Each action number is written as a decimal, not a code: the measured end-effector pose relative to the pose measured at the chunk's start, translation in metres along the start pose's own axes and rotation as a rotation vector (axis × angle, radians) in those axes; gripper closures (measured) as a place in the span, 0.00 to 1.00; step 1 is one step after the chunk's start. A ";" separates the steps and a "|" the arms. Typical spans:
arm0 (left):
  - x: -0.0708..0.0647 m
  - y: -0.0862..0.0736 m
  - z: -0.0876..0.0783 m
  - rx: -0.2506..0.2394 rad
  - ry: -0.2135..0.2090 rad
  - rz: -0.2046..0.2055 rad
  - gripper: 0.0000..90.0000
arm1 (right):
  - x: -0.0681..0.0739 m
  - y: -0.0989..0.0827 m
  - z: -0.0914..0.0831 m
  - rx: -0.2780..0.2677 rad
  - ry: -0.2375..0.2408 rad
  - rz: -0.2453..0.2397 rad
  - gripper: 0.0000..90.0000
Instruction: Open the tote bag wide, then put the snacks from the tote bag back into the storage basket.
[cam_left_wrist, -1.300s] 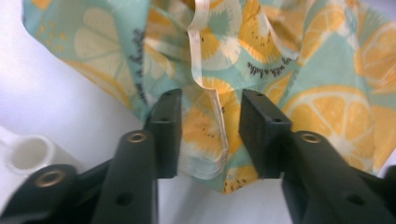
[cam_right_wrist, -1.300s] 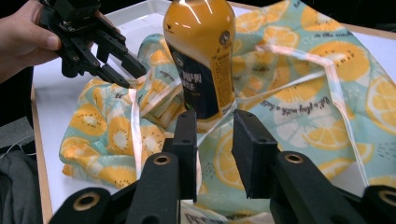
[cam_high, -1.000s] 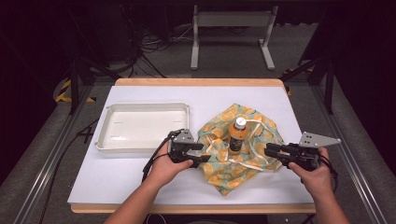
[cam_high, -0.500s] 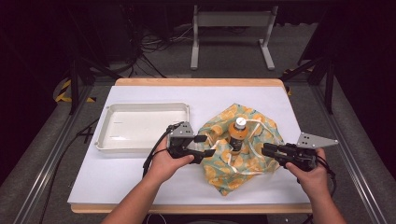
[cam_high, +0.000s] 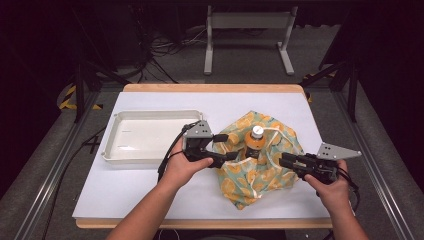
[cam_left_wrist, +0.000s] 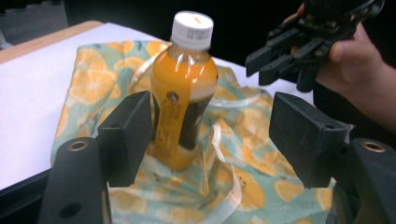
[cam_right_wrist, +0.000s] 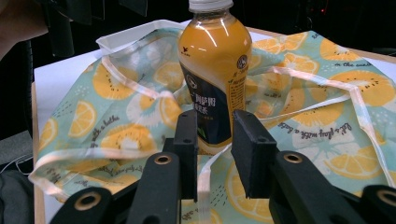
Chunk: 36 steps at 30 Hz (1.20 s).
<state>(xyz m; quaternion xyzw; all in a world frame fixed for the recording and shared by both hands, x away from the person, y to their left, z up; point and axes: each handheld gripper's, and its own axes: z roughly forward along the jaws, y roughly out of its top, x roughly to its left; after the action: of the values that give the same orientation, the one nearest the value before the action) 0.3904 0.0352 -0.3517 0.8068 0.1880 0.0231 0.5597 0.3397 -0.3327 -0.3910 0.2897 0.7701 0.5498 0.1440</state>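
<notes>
An orange juice bottle (cam_high: 256, 142) with a white cap stands upright on a teal cloth (cam_high: 260, 175) printed with orange slices and edged with white straps. My left gripper (cam_high: 229, 147) hovers at the bottle's left. Its jaws have just been opening and stand wide, with nothing pressed between them. In the left gripper view the bottle (cam_left_wrist: 184, 88) rises just beyond the left gripper (cam_left_wrist: 212, 135). My right gripper (cam_high: 284, 160) sits low on the cloth's right side. In the right gripper view the right gripper (cam_right_wrist: 215, 121) shows a narrow gap, with a white strap (cam_right_wrist: 203, 179) running through it untouched.
A white tray (cam_high: 155, 114) lies left of the cloth on the white table cover (cam_high: 140, 195). The wooden table edge (cam_high: 215, 88) runs along the back. A metal stand (cam_high: 247, 20) and cables lie on the floor beyond.
My left gripper has lifted off the cloth's left edge and its jaws have spread wider. The right gripper, bottle and cloth stay where they were.
</notes>
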 end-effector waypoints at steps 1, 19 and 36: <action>-0.001 0.001 0.001 -0.006 -0.005 -0.005 0.33 | 0.000 0.000 0.000 -0.001 0.000 0.001 0.80; 0.011 0.018 0.025 -0.096 0.039 -0.033 0.21 | 0.002 -0.003 0.001 -0.004 -0.019 0.000 0.77; 0.016 0.030 0.059 -0.093 0.018 -0.002 0.21 | 0.002 -0.006 0.006 0.018 -0.027 -0.006 0.75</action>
<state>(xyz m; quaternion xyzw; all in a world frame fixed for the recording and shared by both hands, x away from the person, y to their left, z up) 0.4277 -0.0213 -0.3491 0.7795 0.1924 0.0384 0.5949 0.3399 -0.3285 -0.3987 0.2962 0.7739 0.5383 0.1535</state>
